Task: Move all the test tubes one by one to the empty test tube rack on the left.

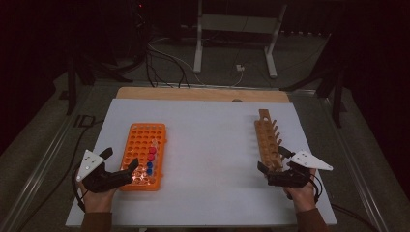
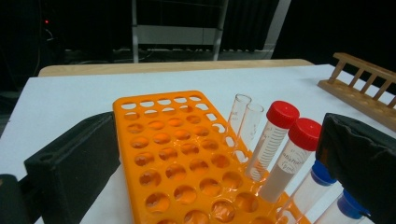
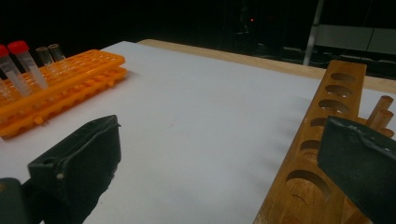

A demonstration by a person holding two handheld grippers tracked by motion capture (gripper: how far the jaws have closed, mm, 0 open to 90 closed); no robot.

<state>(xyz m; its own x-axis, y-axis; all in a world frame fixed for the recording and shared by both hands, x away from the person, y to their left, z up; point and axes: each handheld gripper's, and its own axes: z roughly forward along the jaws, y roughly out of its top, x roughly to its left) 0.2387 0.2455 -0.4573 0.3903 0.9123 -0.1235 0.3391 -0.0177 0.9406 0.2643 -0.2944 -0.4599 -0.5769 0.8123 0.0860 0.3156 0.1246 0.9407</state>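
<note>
A person's left gripper (image 1: 121,170) sits at the near end of an orange tube rack (image 1: 143,145) on the white table (image 1: 212,145), its jaws spread wide and clasping nothing. Seen along that gripper's own jaws, the two black fingers (image 2: 74,163) stand far apart, the rack's near corner lying between them; the left one rests just beside the rack's side wall, and whether it touches cannot be told. The right one stands close in front of two blue-capped tubes (image 2: 327,186), partly covering them. Behind these stand two red-capped tubes (image 2: 280,135) and two clear uncapped tubes (image 2: 245,119), all upright in the row of holes along the rack's right edge; the other holes are unfilled.

Across the table, the right gripper (image 1: 275,166) hovers at the near end of a wooden tube rack (image 1: 268,137), which lies lengthwise near the table's right edge, well apart from the orange one. Its jaws are likewise released and wide: in the right gripper view one finger (image 3: 79,158) hangs over bare white tabletop while the other overlaps the wooden rack's (image 3: 317,140) near holes. Neither pad visibly presses on the wood, and no tube is held. Both hands (image 1: 99,195) rest at the table's near edge.
</note>
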